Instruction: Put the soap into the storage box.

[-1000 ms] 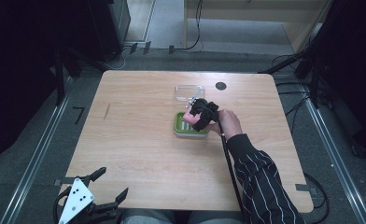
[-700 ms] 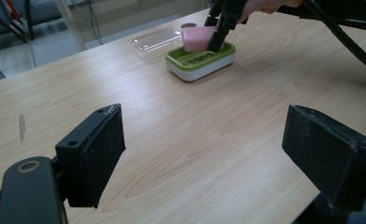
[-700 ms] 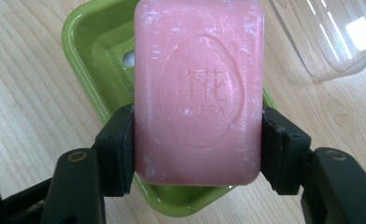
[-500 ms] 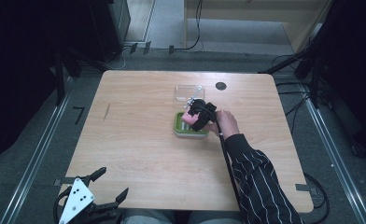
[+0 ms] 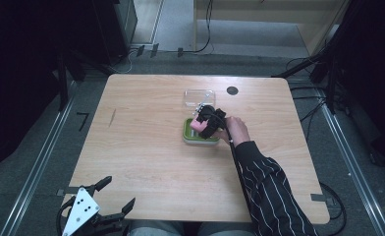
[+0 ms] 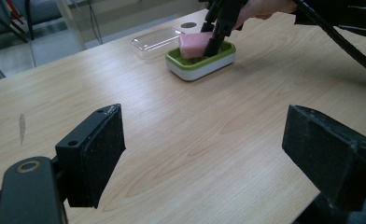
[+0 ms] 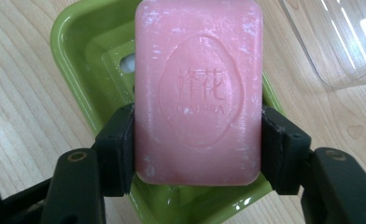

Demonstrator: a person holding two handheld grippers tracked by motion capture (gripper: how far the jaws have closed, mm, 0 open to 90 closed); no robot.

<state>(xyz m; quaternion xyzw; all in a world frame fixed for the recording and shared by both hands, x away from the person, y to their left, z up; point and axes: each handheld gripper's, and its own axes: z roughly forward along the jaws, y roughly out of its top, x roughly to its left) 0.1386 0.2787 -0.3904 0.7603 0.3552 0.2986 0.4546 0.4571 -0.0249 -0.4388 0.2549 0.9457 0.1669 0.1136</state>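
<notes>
1 pink soap (image 7: 197,88) in right tongs (image 7: 197,149); 1 green dish (image 7: 83,42); 1 clear lid (image 7: 340,37).

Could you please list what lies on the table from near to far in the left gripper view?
Green-and-white soap dish with the pink soap bar held over it by the right gripper → clear plastic lid → round black table grommet.

Soap over dish, centre of table
The soap (image 5: 199,124) sits above the dish (image 5: 200,138); the lid (image 5: 199,96) lies just behind, toward the frame's top.
</notes>
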